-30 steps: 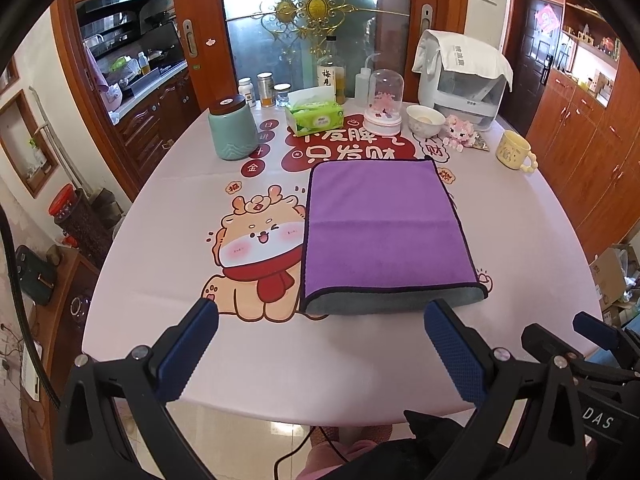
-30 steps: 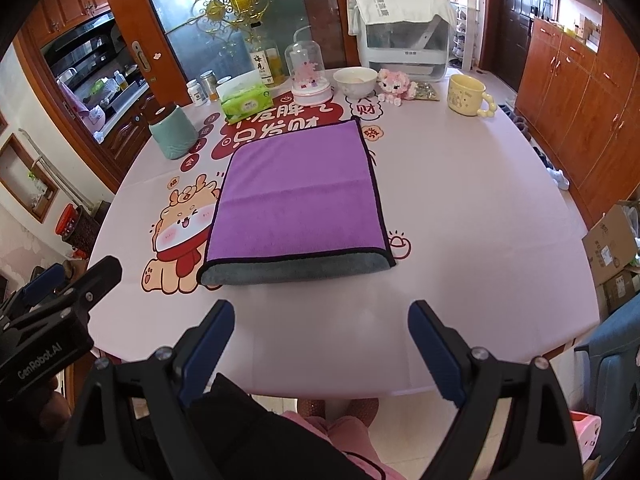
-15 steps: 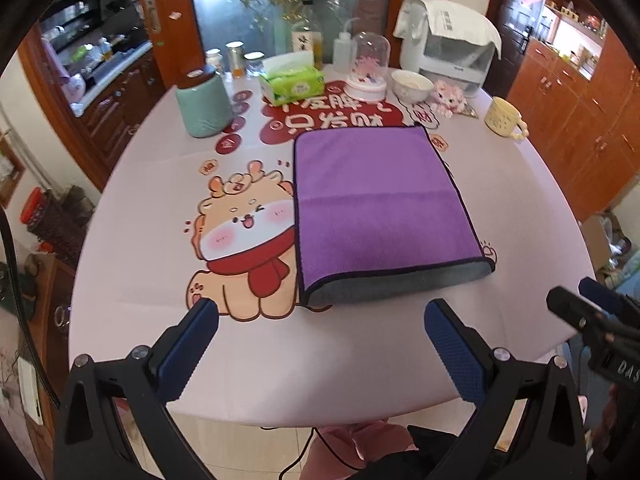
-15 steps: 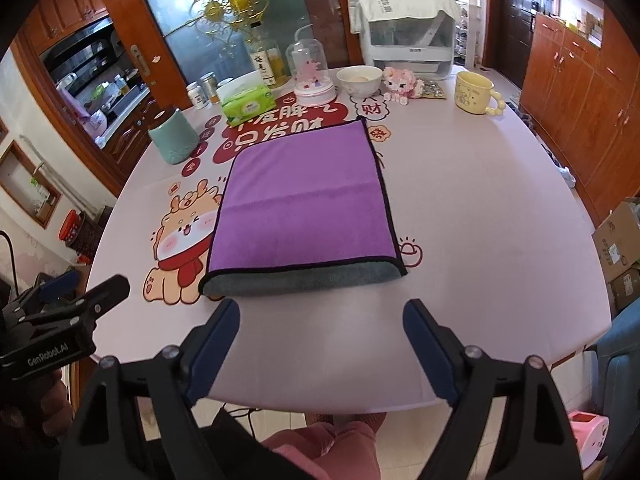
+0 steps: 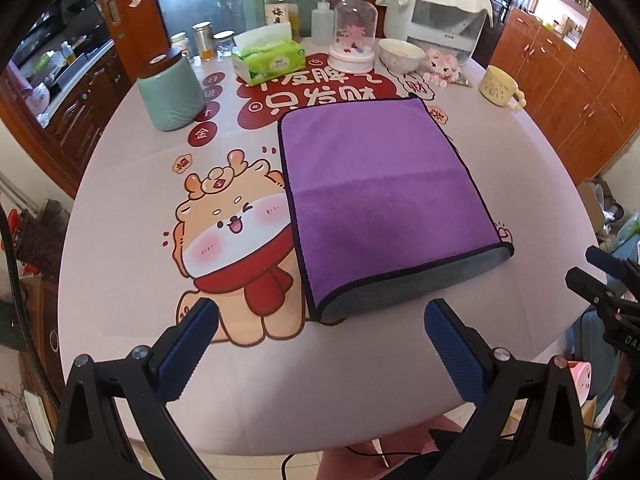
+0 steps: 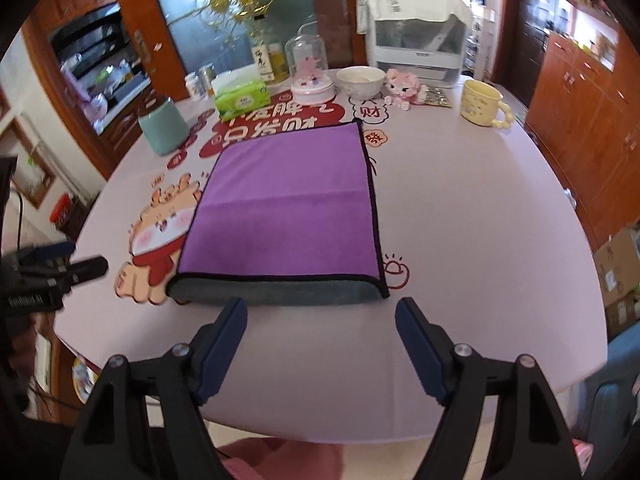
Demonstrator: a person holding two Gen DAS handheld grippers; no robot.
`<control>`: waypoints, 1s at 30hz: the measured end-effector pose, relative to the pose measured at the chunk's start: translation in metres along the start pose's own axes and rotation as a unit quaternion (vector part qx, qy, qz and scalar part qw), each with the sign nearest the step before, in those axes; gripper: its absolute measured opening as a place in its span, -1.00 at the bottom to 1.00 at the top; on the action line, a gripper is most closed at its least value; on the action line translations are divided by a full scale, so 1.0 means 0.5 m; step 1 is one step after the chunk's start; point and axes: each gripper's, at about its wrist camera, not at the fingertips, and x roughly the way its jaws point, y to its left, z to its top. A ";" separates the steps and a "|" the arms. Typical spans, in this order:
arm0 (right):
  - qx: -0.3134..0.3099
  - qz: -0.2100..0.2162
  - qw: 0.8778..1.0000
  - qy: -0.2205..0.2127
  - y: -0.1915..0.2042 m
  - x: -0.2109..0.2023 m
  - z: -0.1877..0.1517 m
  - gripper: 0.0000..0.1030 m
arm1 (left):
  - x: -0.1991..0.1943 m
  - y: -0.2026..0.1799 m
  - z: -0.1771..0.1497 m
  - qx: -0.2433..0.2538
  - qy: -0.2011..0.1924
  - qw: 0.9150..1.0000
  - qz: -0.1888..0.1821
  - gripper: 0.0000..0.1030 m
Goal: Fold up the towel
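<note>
A purple towel (image 5: 380, 196) with a grey underside lies folded flat on the round table (image 5: 140, 184), its folded grey edge toward me. It also shows in the right wrist view (image 6: 288, 208). My left gripper (image 5: 320, 320) is open and empty, just short of the towel's near left corner. My right gripper (image 6: 320, 316) is open and empty, just before the towel's near edge. The right gripper shows at the right edge of the left wrist view (image 5: 600, 280); the left gripper shows at the left of the right wrist view (image 6: 60, 268).
At the table's far side stand a teal canister (image 5: 170, 94), a green tissue pack (image 5: 268, 62), a glass dome (image 5: 354, 38), a white bowl (image 5: 400, 54), a pink plush toy (image 5: 442, 68), a yellow mug (image 5: 500, 88) and a white appliance (image 5: 436, 8). Wooden cabinets (image 6: 588, 104) stand at the right.
Both grippers have moved forward, closer to the towel's near edge. The towel has not moved. Both stay open.
</note>
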 end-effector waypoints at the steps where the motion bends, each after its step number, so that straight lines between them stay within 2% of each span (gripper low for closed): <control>1: -0.005 0.000 1.000 0.003 -0.004 0.008 0.001 0.46 | 0.007 0.000 0.004 0.003 0.002 1.000 0.002 0.99; 13: -0.084 0.035 0.994 0.053 -0.064 0.137 0.021 0.26 | 0.115 -0.010 0.034 0.017 0.047 0.999 0.018 0.96; 27: -0.146 0.108 0.978 0.105 -0.115 0.259 0.038 0.05 | 0.216 -0.008 0.038 0.043 0.089 0.995 -0.004 0.89; 30: -0.157 0.117 0.974 0.115 -0.119 0.280 0.039 -0.05 | 0.235 -0.011 0.036 0.052 0.104 0.993 -0.007 0.86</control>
